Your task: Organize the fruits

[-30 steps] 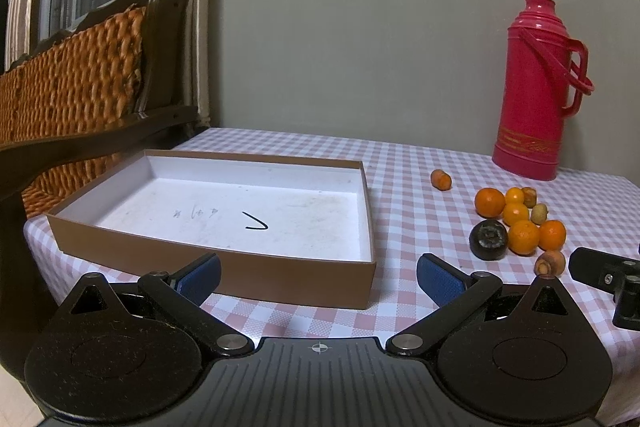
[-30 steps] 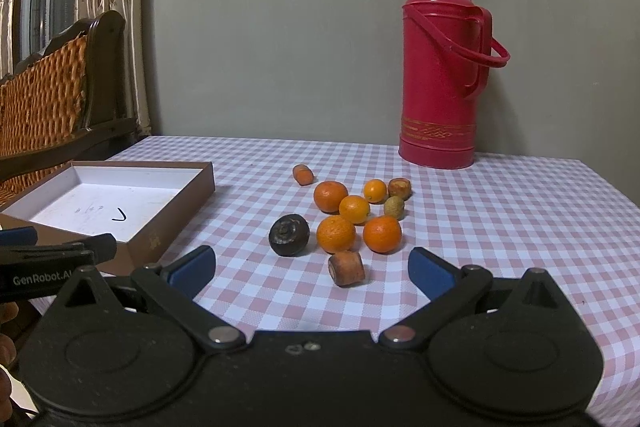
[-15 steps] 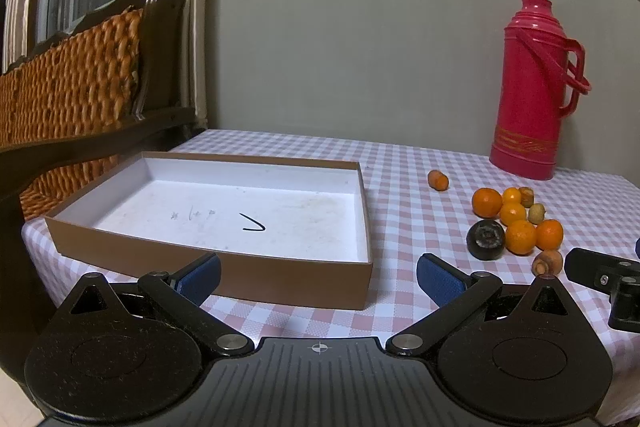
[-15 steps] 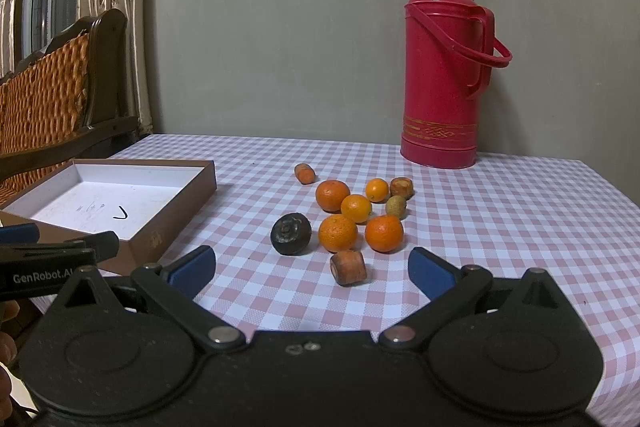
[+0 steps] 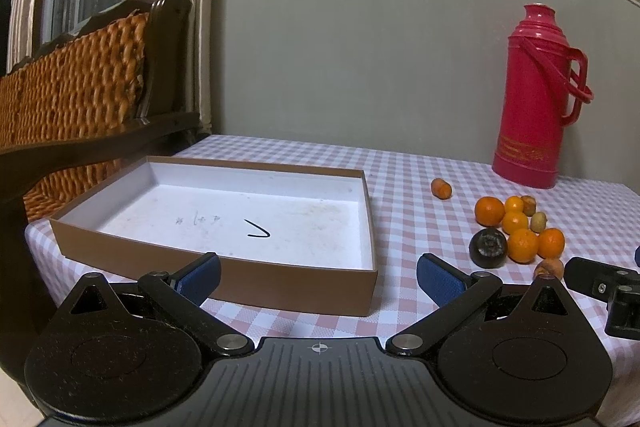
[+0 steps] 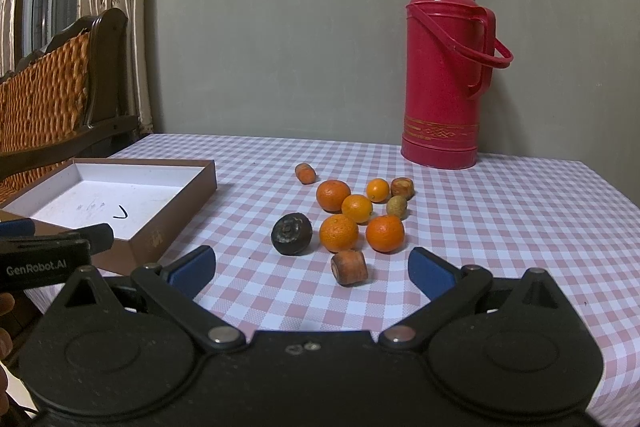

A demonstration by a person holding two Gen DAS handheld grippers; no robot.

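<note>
Left wrist view: the left gripper hangs spread wide and empty, just short of the box. The box holds nothing, so none of the sorting looks done. The fruits sit bunched to the right of the box on the checked surface, one small orange piece apart from them, nearer the box.

Right wrist view: the right gripper is spread too, carrying nothing, with the fruits straight ahead, right of the box. Round oranges, one dark shrivelled fruit, and a brownish stubby piece closest between the fingers. Everything is left to move.
</note>
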